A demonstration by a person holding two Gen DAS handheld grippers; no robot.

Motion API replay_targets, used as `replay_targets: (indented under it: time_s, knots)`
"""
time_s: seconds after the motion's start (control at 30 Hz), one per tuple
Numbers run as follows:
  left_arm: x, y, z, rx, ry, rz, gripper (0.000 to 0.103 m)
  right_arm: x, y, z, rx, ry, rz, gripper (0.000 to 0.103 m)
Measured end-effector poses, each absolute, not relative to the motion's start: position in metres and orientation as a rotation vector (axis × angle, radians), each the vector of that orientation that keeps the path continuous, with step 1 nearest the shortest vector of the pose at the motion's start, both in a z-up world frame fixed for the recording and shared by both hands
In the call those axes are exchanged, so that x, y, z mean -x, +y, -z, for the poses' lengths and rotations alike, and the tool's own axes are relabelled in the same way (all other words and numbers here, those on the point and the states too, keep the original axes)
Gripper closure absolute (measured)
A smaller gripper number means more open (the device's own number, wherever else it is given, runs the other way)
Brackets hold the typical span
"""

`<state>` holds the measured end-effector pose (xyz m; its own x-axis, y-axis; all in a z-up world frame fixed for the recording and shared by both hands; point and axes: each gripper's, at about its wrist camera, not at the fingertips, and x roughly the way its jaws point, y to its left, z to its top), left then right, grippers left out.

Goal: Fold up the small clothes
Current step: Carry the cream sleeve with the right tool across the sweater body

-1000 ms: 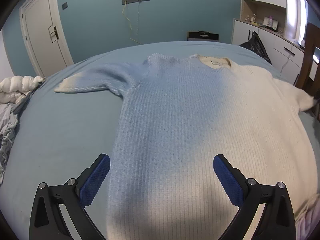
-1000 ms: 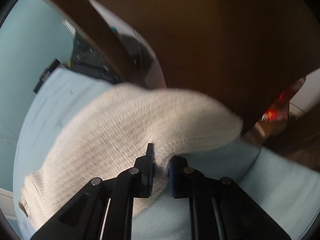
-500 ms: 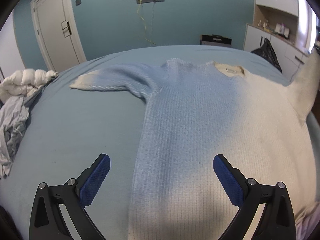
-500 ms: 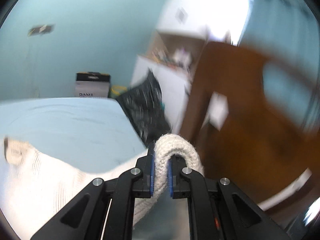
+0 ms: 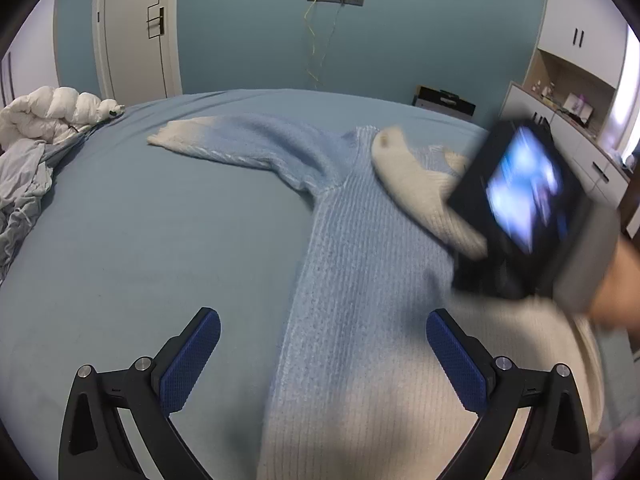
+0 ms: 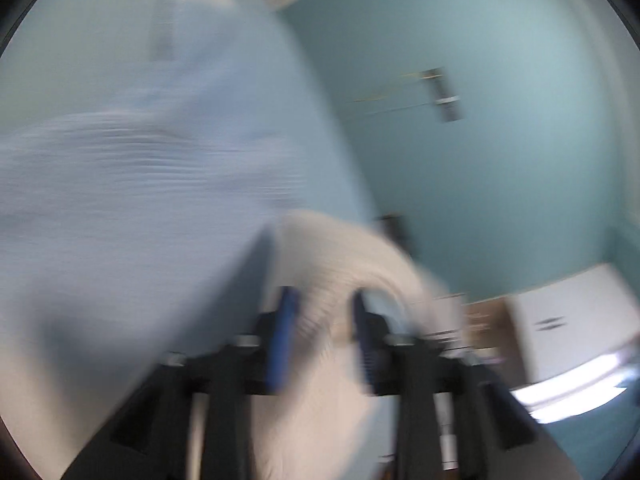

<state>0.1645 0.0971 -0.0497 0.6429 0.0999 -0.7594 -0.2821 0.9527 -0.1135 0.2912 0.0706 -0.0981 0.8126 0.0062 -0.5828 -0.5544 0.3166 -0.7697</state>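
Note:
A knitted sweater (image 5: pixel 360 280), blue fading to white, lies flat on the blue bed (image 5: pixel 140 240). Its blue sleeve (image 5: pixel 240 140) stretches out to the left. The white sleeve (image 5: pixel 408 184) is folded across the chest. My left gripper (image 5: pixel 322 344) hovers open over the sweater's lower left edge, holding nothing. The right gripper's black housing with a lit screen (image 5: pixel 520 208) is blurred at the right, held by a hand (image 5: pixel 616 292). In the blurred right wrist view my right gripper (image 6: pixel 323 320) is opening, with the white sleeve (image 6: pixel 332 264) loose between its jaws.
A white duvet (image 5: pixel 52 112) and crumpled grey cloth (image 5: pixel 20 188) lie at the bed's left edge. A door (image 5: pixel 136 28) is at the back left, a black box (image 5: pixel 444 100) behind the bed, white cabinets (image 5: pixel 580 80) at the right.
The right gripper has swung the white sleeve from the bed's right side across onto the sweater's chest, and its jaws have parted. The left gripper has drifted left, still open.

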Motion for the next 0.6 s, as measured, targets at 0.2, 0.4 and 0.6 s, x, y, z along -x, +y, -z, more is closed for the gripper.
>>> replay_targets:
  time_s: [0.2, 0.4, 0.6]
  knots:
    - [-0.164, 0.096, 0.047, 0.247, 0.835, -0.211, 0.0, -0.272, -0.007, 0.129, 1.115, 0.638, -0.355, 0.006]
    - [-0.164, 0.094, 0.047, 0.235, 0.836, -0.217, 0.0, -0.326, -0.141, 0.125, 0.825, 0.868, -0.127, 0.006]
    - [-0.166, 0.085, 0.053, 0.204, 0.854, -0.219, 0.0, -0.376, -0.218, 0.16, 0.581, 1.133, -0.03, 0.007]
